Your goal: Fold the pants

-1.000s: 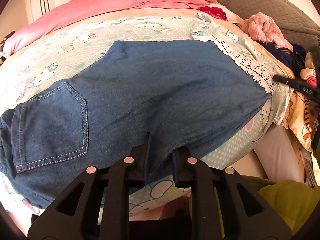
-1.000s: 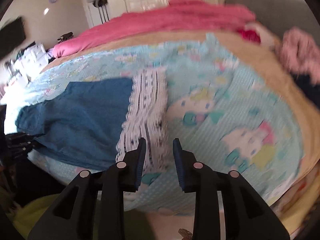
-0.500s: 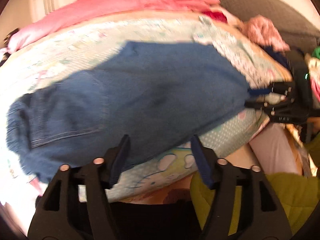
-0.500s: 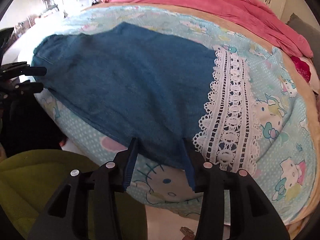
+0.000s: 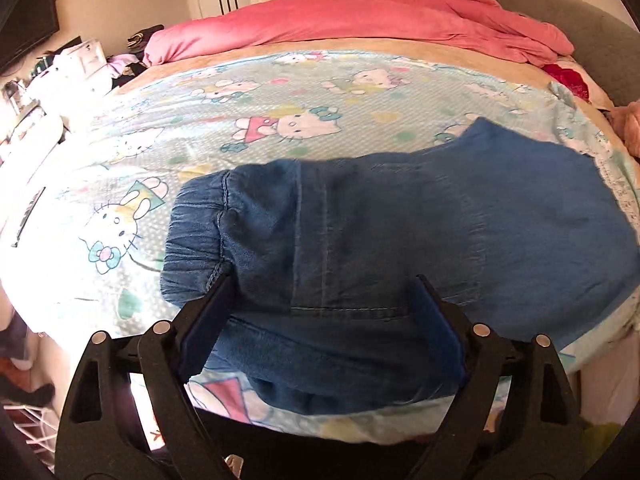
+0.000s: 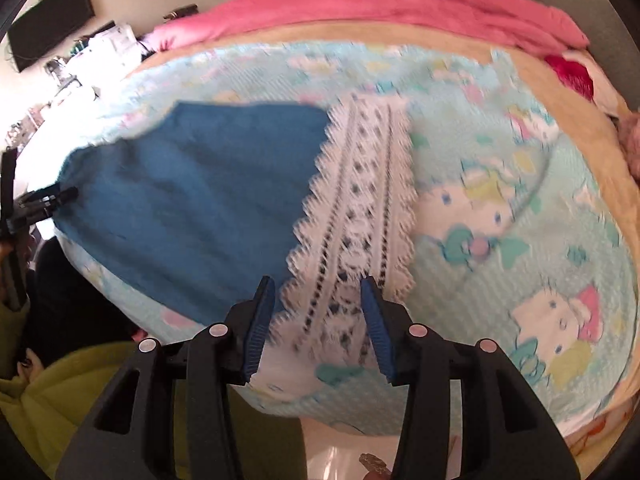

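Blue denim pants (image 5: 400, 220) lie flat across the cartoon-cat bedsheet (image 5: 280, 120), the elastic waistband (image 5: 192, 240) to the left. My left gripper (image 5: 322, 282) hovers over the pants' near edge beside the waistband. Its jaws are opening wide, with denim lying under and between the fingers but no pad pressing on it. In the right wrist view the pants (image 6: 200, 184) end in a white lace hem (image 6: 360, 200). My right gripper (image 6: 317, 282) stands open over the near end of that lace, not gripping it. The left gripper (image 6: 44, 200) shows at the far left.
A pink duvet (image 5: 360, 16) is heaped along the far side of the bed, and a grey cushion (image 5: 580, 24) stands at the back right. Clutter (image 5: 80, 64) fills the room to the left. Yellow-green cloth (image 6: 60, 392) sits below the bed's near edge.
The left gripper let go of the pants' near edge, spread wide and slid left toward the waistband. The right gripper's jaws widened and it now sits over the lace hem.
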### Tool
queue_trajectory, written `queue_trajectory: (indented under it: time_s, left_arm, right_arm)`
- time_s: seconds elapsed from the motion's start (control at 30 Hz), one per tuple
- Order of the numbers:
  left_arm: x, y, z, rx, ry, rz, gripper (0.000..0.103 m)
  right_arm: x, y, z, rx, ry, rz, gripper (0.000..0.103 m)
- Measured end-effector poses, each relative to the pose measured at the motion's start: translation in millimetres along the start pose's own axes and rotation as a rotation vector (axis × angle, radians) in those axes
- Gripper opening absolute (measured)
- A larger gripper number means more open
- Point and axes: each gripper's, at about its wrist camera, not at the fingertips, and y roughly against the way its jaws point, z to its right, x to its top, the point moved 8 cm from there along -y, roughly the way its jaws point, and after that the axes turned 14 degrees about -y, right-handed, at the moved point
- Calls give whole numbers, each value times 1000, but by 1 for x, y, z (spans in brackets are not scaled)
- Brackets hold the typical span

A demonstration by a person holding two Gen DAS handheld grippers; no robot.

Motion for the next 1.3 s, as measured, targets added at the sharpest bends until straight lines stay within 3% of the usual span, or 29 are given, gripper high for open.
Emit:
queue_trajectory:
  time_s: [0.2,0.3,0.43,0.57,0.67,0.87,0.97,1.07,1.17,1.3]
  left_arm:
    - [-6,6,-2,-35,14,27,81]
    - [-3,19,0,-52,27,42,83]
    - [17,43,5,-59,17,115,89]
    - [47,56,17,-143,16,184,91]
    - [68,50,25,-176,8,187,91]
    - [103,25,47,-224,-34,166,91]
    - [117,6,59,-240,-68,146,91]
    - [129,-21,68,-244,-105,118,91]
    - [138,-48,78,-251,-121,75,91]
    - [146,-86,92,-356,-56,16,91]
  right_arm:
    - [-6,-3,1,-21,18,26,46]
    - [-1,10,-4,21,4,57,46]
    - [29,33,-5,83,-23,168,56]
    - [68,27,4,99,-82,195,56]
    - [99,10,16,81,-106,195,56]
    - [135,-45,39,97,-178,89,56]
    - [141,-66,40,95,-164,60,52]
    - [139,-83,36,126,-156,24,38]
    - [132,-88,28,132,-119,16,32]
    - [128,-86,22,148,-83,24,23]
